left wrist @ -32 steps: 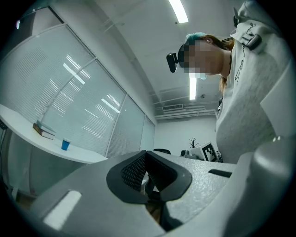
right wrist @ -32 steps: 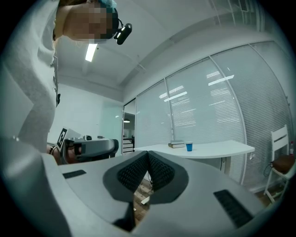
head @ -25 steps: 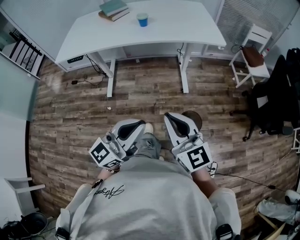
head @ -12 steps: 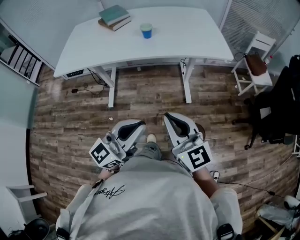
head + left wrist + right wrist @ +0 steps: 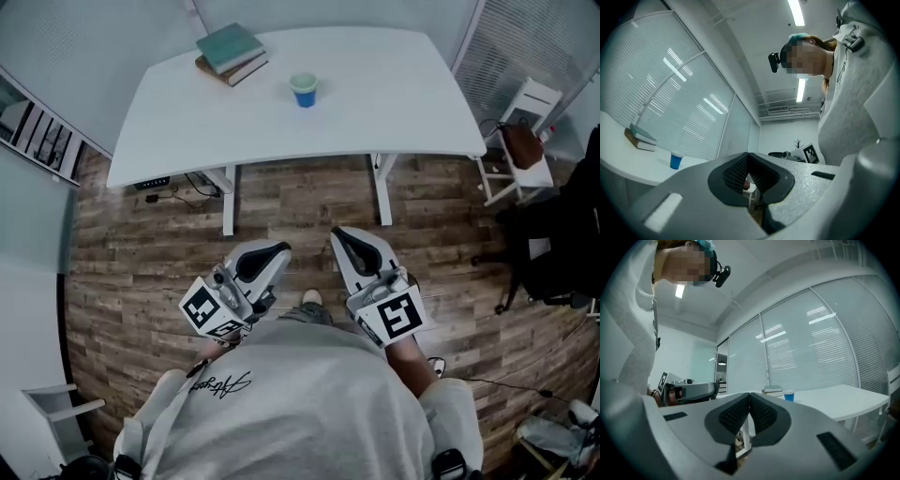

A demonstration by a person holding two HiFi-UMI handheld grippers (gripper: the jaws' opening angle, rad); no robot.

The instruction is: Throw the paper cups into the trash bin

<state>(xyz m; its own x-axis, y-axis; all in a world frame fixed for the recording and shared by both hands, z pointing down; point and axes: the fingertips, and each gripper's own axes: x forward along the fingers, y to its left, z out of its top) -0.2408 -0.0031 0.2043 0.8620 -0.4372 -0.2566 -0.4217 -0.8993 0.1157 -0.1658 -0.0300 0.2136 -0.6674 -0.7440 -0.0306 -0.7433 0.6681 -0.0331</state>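
Note:
A blue paper cup (image 5: 304, 90) stands upright on the white table (image 5: 394, 103), to the right of two stacked books (image 5: 231, 53). I stand on the wooden floor short of the table, with both grippers held in front of my body and pointing at it. My left gripper (image 5: 278, 248) is shut with nothing in it, and so is my right gripper (image 5: 340, 232). The left gripper view shows its closed jaws (image 5: 748, 156) with the cup (image 5: 676, 160) far off to the left. Past the right gripper (image 5: 750, 395), the cup (image 5: 789, 395) shows just right of the jaw tips.
A white chair (image 5: 530, 103) with a brown bag on it stands right of the table. A dark chair with clothing (image 5: 562, 244) is at the far right. A shelf (image 5: 37, 127) lines the left wall. Cables (image 5: 202, 183) lie under the table.
The table and cup have come nearer and lower in the head view as I walk toward them. Both grippers keep the same pose and stay shut.

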